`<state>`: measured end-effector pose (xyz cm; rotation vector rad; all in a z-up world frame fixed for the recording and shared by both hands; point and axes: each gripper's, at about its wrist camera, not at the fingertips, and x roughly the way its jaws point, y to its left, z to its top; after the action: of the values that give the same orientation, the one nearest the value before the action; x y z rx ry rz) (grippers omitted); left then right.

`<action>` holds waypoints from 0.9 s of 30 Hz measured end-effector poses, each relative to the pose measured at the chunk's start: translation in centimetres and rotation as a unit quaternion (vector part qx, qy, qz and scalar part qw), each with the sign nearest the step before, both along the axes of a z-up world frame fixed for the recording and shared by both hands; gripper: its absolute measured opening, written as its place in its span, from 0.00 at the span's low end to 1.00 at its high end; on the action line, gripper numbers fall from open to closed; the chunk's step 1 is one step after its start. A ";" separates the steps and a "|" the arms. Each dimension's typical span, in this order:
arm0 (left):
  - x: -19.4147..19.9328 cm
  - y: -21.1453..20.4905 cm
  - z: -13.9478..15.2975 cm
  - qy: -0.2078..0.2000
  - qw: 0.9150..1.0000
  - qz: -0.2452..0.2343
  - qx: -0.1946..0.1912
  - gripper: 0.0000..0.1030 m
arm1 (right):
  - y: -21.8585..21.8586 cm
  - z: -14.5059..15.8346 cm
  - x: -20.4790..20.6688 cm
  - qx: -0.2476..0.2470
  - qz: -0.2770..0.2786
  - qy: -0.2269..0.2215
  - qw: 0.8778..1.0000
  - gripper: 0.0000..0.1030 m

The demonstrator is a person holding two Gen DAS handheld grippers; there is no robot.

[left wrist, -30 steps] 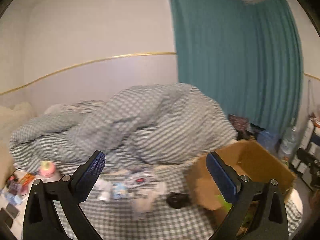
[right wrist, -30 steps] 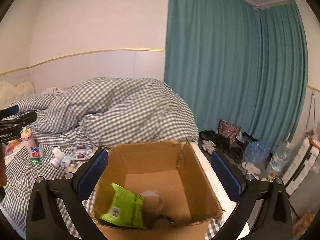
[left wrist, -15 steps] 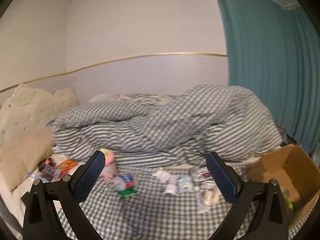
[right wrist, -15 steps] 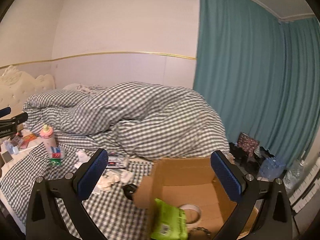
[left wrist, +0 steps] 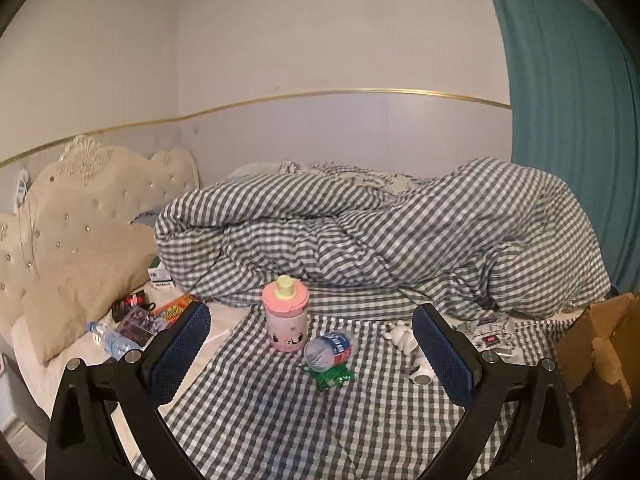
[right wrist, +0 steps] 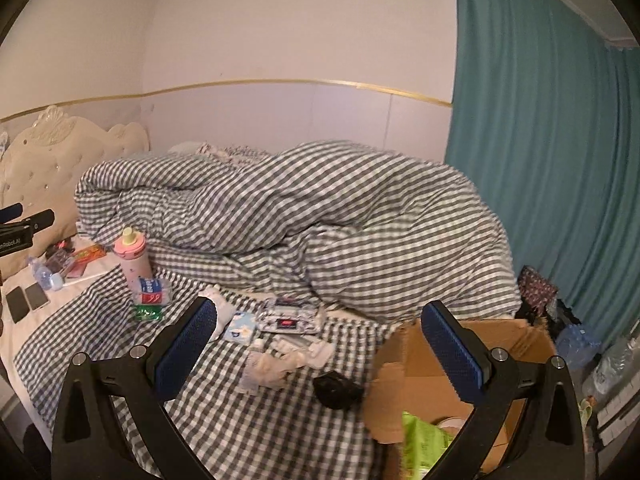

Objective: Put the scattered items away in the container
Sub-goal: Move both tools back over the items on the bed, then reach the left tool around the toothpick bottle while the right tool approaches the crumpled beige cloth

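Observation:
A pink bottle (left wrist: 285,317) with a yellow cap stands on the checked bed sheet, between the fingers of my open, empty left gripper (left wrist: 312,354) and farther off. Beside it lies a crushed plastic bottle (left wrist: 329,350) on a green packet (left wrist: 330,376). In the right wrist view, my right gripper (right wrist: 318,356) is open and empty above scattered packets (right wrist: 286,320), crumpled tissue (right wrist: 270,366) and a small black object (right wrist: 338,391). The cardboard box (right wrist: 404,380) sits at lower right, holding a green bag (right wrist: 424,442). The pink bottle (right wrist: 132,256) shows at left.
A bunched checked duvet (left wrist: 380,236) fills the back of the bed. A beige pillow (left wrist: 80,280) and cream headboard (left wrist: 80,184) are on the left, with a water bottle (left wrist: 110,338) and snack packets (left wrist: 172,310). A teal curtain (right wrist: 540,180) hangs on the right.
Both views have swung left from the box toward the head of the bed. The box has slid to the right edge, and the pink bottle is now centred in the left wrist view.

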<state>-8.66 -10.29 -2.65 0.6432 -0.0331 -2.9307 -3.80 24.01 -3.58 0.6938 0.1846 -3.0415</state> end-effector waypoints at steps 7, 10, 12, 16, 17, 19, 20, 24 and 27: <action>-3.0 -0.8 -3.3 -0.047 0.999 -0.004 -0.014 1.00 | -1.5 -2.2 -2.5 0.010 0.011 -0.029 0.999 1.00; -5.0 -1.2 -5.6 -0.083 0.996 -0.020 -0.010 1.00 | -2.0 -3.5 -3.7 0.009 0.015 -0.045 0.999 1.00; -6.0 -1.4 -7.0 -0.098 0.995 -0.031 -0.011 1.00 | -2.2 -4.3 -4.4 0.009 0.017 -0.056 0.998 1.00; -8.6 -1.8 -9.8 -0.128 0.990 -0.066 0.001 1.00 | -2.1 -6.4 -6.3 0.004 0.016 -0.085 0.996 1.00; -9.3 -1.9 -10.5 -0.137 0.988 -0.075 0.004 1.00 | -2.1 -6.9 -6.7 0.001 0.015 -0.092 0.996 1.00; -11.0 -1.9 -11.9 -0.154 0.984 -0.094 0.006 1.00 | -2.1 -8.0 -7.7 -0.005 0.011 -0.109 0.994 1.00; -11.7 -1.9 -12.5 -0.161 0.981 -0.104 0.004 1.00 | -2.0 -8.6 -8.3 -0.009 0.007 -0.118 0.993 1.00; -15.1 -1.7 -15.1 -0.185 0.971 -0.151 -0.014 1.00 | -2.0 -10.8 -10.0 -0.015 0.004 -0.143 0.990 1.00; -17.7 -1.8 -17.0 -0.205 0.963 -0.171 -0.027 1.00 | -2.1 -12.4 -11.2 -0.013 0.002 -0.158 0.987 1.00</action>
<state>-26.32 -12.06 -19.61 1.3450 -0.2938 -3.0336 -14.98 21.90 -16.02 1.1551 0.1399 -2.8705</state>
